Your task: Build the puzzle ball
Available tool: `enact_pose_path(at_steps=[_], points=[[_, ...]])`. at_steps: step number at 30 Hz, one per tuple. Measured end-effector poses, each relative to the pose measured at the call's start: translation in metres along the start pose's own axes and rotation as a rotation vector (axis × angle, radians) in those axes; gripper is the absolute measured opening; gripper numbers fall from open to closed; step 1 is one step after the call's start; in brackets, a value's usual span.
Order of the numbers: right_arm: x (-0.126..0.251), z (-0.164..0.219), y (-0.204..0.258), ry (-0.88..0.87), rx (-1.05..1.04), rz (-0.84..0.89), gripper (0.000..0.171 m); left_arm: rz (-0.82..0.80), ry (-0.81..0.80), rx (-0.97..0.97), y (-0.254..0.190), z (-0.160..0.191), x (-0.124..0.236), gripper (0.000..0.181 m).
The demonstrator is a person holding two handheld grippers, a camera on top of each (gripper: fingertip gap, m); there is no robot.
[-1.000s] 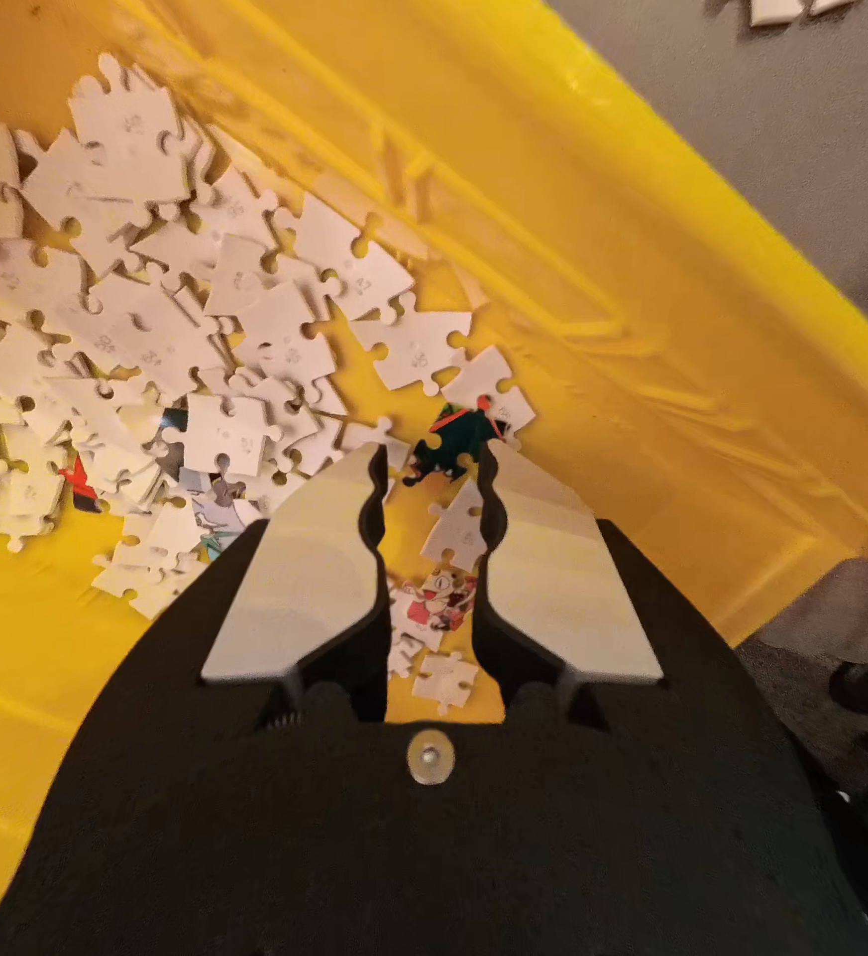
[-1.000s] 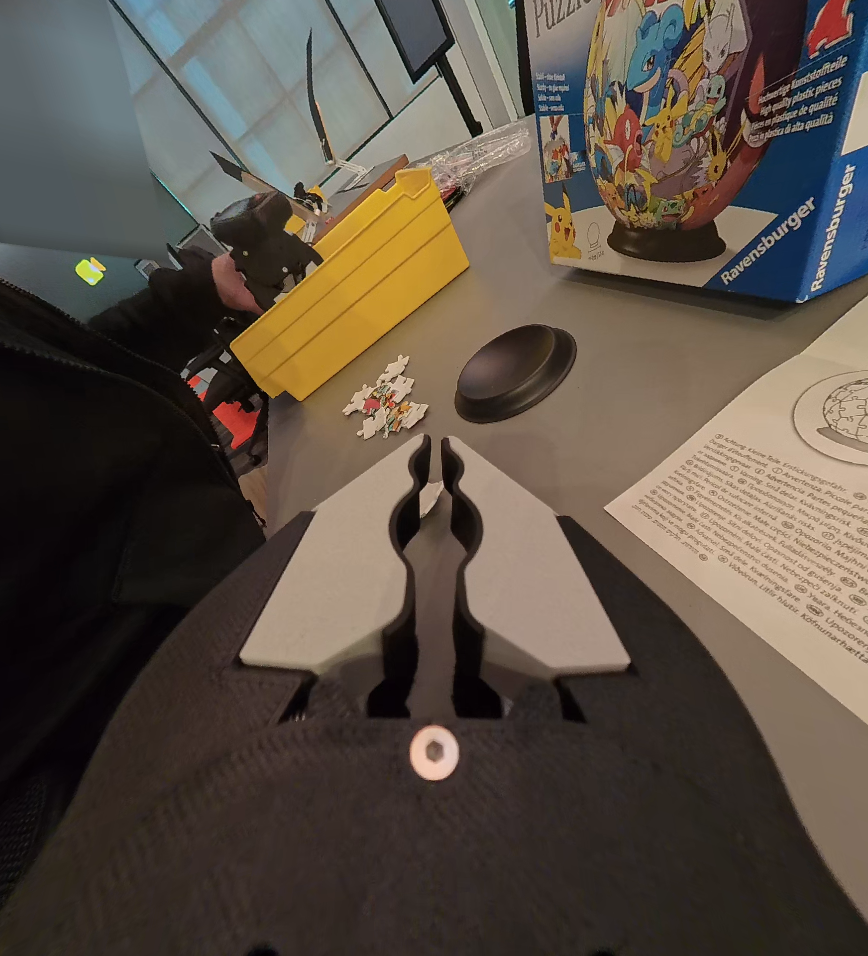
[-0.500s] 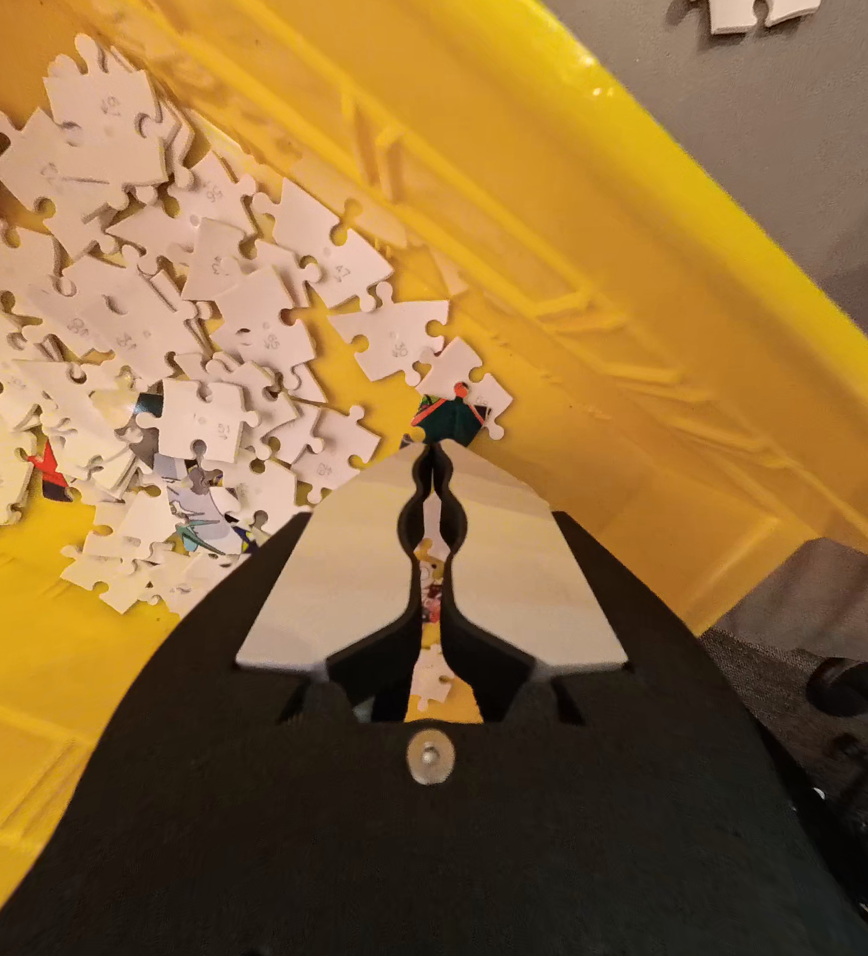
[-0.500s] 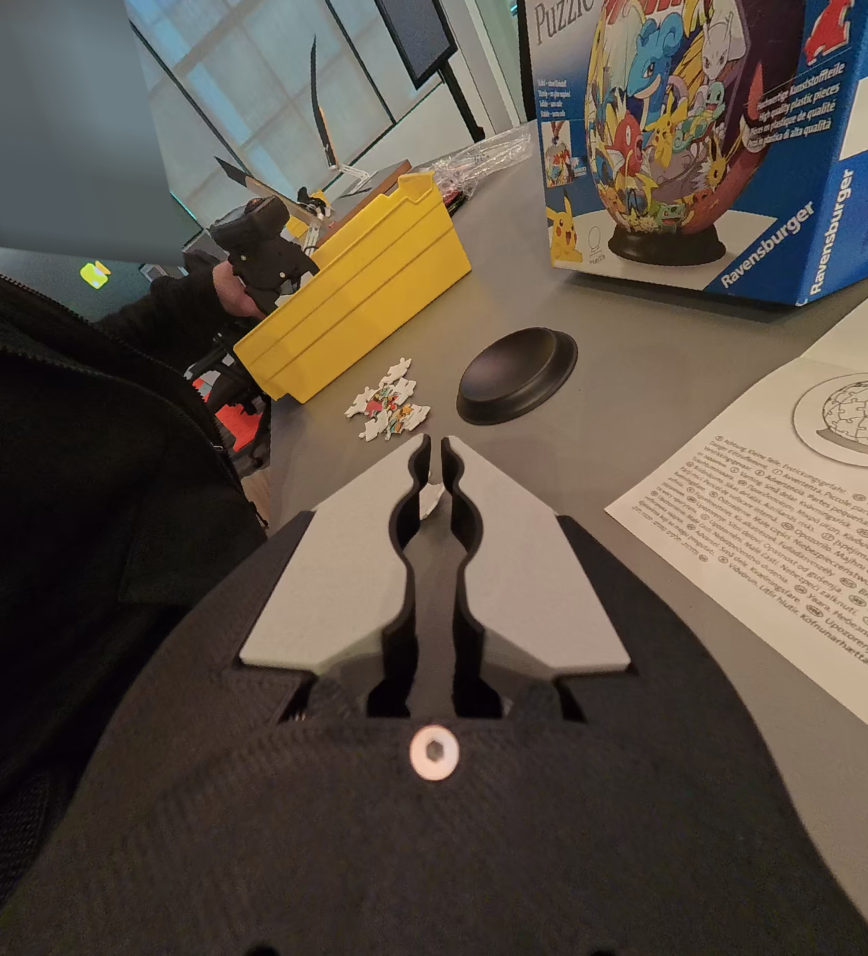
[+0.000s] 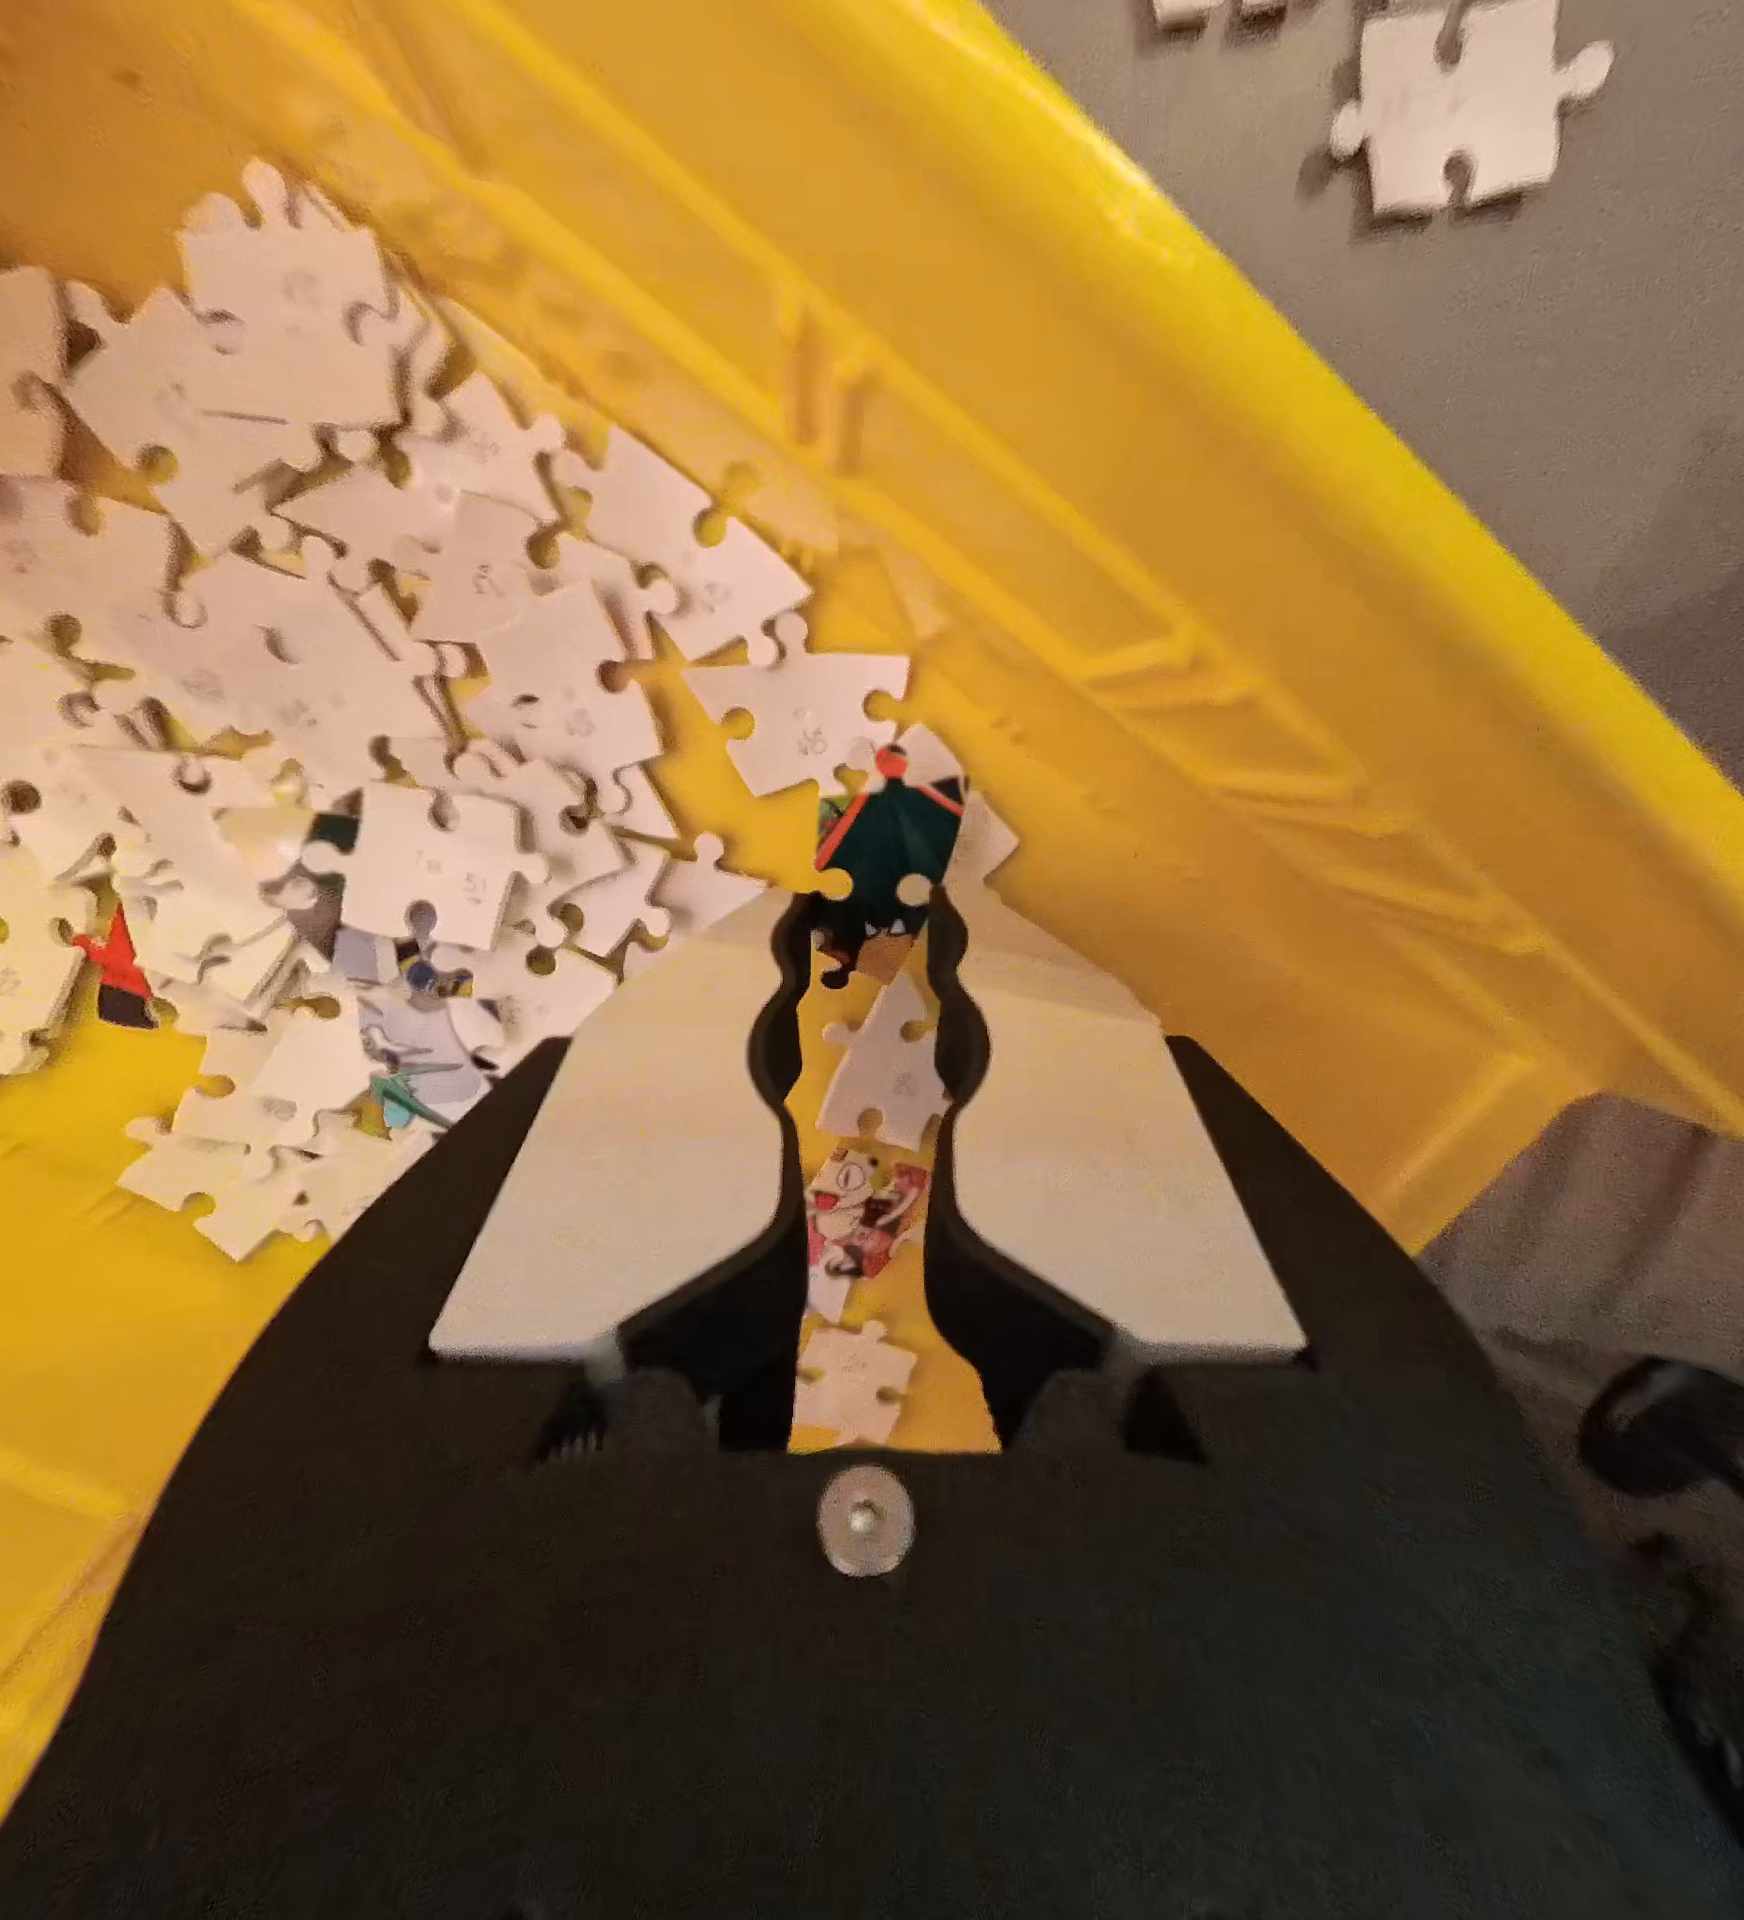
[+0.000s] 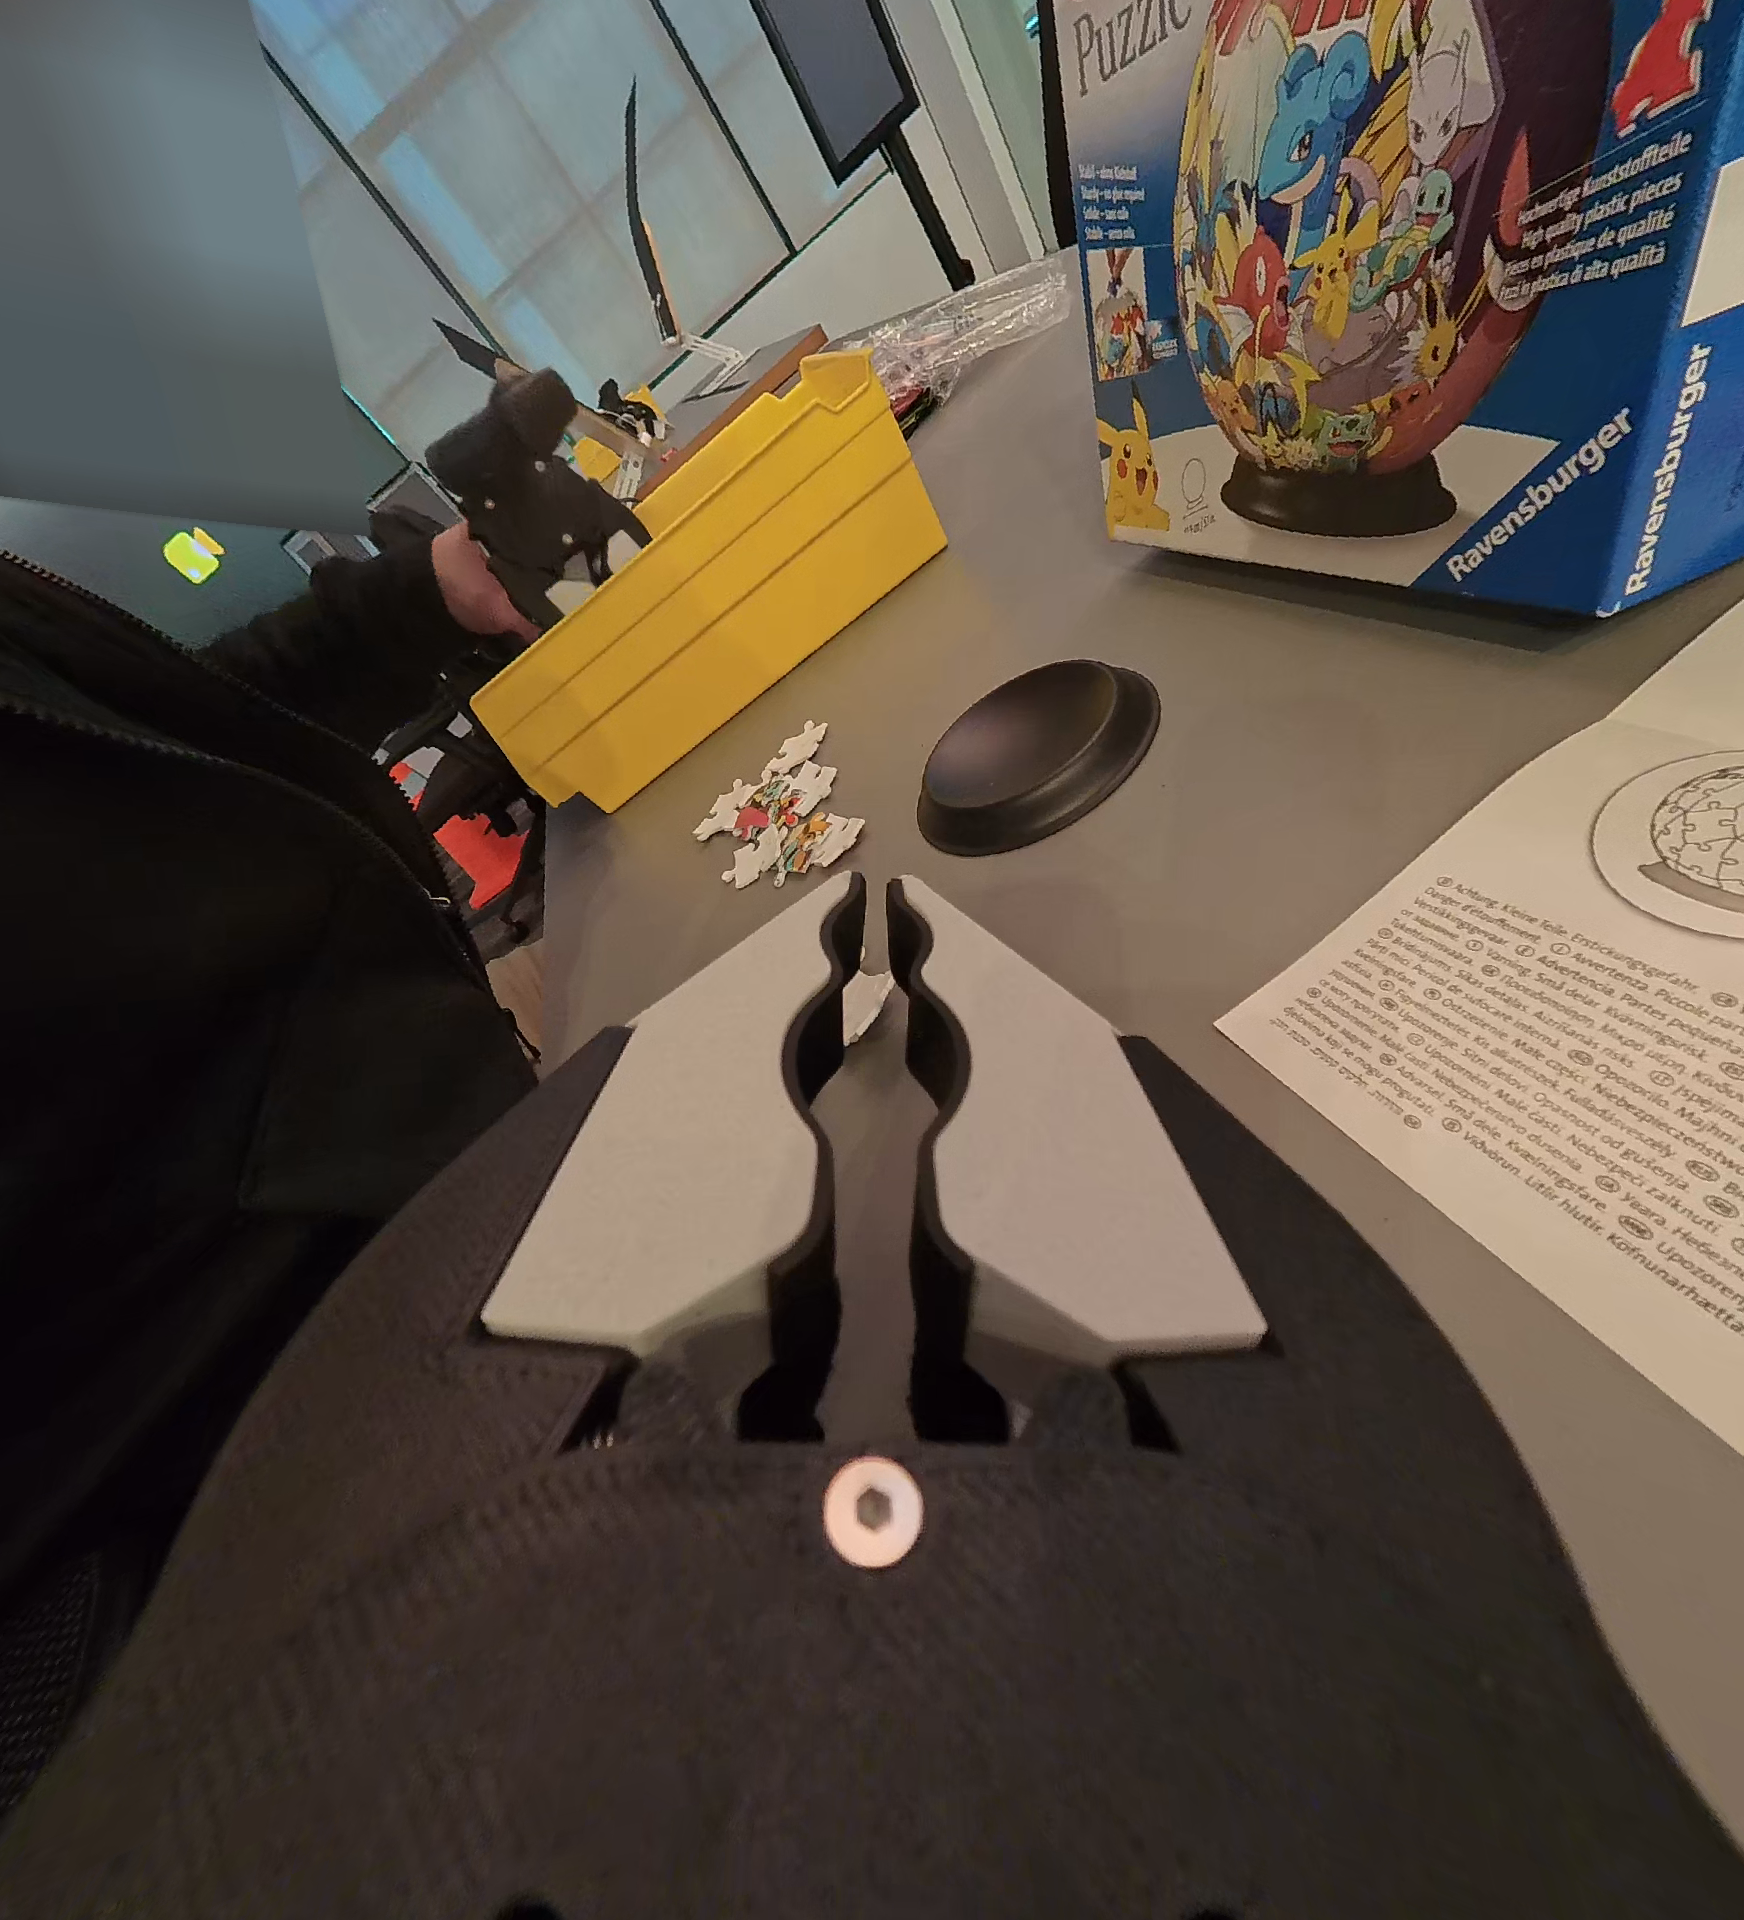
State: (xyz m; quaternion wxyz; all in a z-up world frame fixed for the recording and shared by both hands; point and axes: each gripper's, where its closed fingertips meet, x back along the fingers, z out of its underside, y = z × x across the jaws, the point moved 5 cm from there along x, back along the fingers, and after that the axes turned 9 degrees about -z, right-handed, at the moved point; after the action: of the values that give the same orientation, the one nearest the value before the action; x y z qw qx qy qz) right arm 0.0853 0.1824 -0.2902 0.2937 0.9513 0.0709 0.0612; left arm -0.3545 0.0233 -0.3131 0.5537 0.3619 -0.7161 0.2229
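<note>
In the left wrist view my left gripper [image 5: 863, 914] is inside a yellow bin [image 5: 1107, 468], over a pile of loose puzzle pieces [image 5: 328, 644], most of them white side up. Its jaws stand a little apart, with the tips on either side of a dark green printed piece [image 5: 889, 842]. In the right wrist view my right gripper [image 6: 876, 894] hovers over the grey table, shut on a white puzzle piece [image 6: 863, 1006]. A small cluster of joined pieces [image 6: 785, 821] lies ahead of it, beside the bin [image 6: 743, 623]. The left gripper [image 6: 525, 488] shows at the bin's far end.
A black round stand [image 6: 1044, 758] sits right of the cluster. The blue puzzle box [image 6: 1419, 291] stands at the back right, and a printed instruction sheet [image 6: 1574, 1039] lies at the right. A person's dark jacket [image 6: 172, 935] fills the left. A loose white piece [image 5: 1450, 125] lies outside the bin. The tips of one gripper are about 40 centimetres away from the tips of the other.
My left gripper closed just short of the dark green piece, then opened part way; its tips now flank that piece. The right gripper has held still with its white piece.
</note>
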Motion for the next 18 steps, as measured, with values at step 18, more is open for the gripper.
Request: enact_pose_path(at_steps=[18], points=[[0.001,-0.001,0.002,-0.014,0.010,-0.008,0.003,0.510,-1.383,0.614,0.024,-0.009,0.152,0.021]])
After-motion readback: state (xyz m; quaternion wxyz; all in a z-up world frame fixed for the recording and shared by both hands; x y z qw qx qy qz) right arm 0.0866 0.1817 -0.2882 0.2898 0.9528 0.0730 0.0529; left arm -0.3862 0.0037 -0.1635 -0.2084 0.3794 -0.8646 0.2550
